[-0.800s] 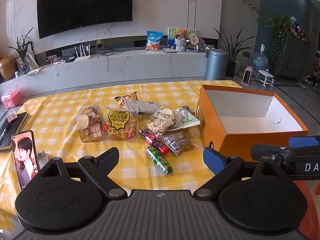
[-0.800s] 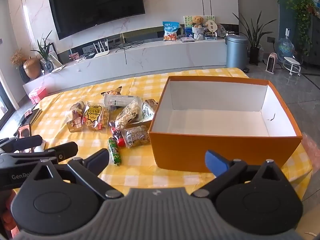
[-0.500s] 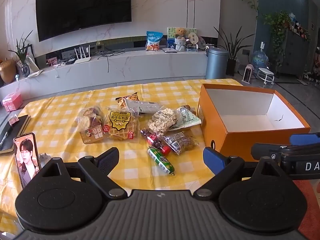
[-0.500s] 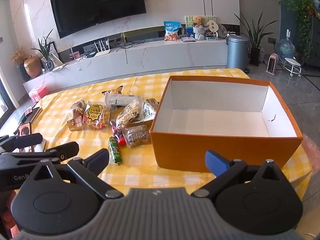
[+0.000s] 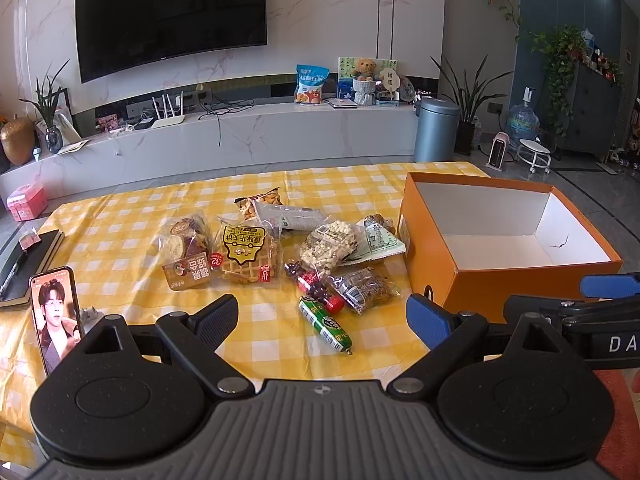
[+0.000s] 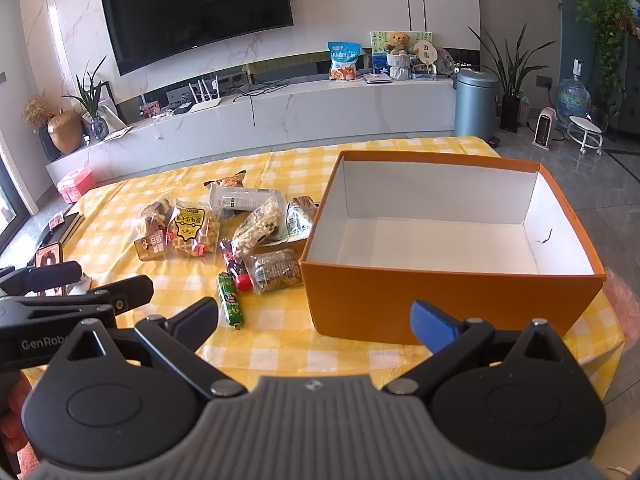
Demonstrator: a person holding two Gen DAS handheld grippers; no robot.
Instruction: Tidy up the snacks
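Several snack packets lie bunched on the yellow checked tablecloth (image 5: 120,224): a waffle bag (image 5: 246,254), a chips bag (image 5: 186,252), a puffed-snack bag (image 5: 328,244), a dark packet (image 5: 362,286) and a green sausage stick (image 5: 325,325). An empty orange box (image 5: 472,276) (image 6: 440,300) with a white inside stands to their right. My left gripper (image 5: 322,318) hangs open above the table's near edge, just short of the green stick. My right gripper (image 6: 314,322) is open too, in front of the box's near wall. Neither holds anything.
A phone (image 5: 56,316) stands propped at the near left, with a dark notebook (image 5: 28,260) behind it. Beyond the table run a low white TV bench (image 5: 240,140), a wall TV (image 5: 172,12) and a grey bin (image 5: 436,130). Each gripper shows at the edge of the other's view.
Both views have lifted and shifted slightly, so the snacks and box sit a little lower in frame. Jaws stay wide; nothing on the table moved.
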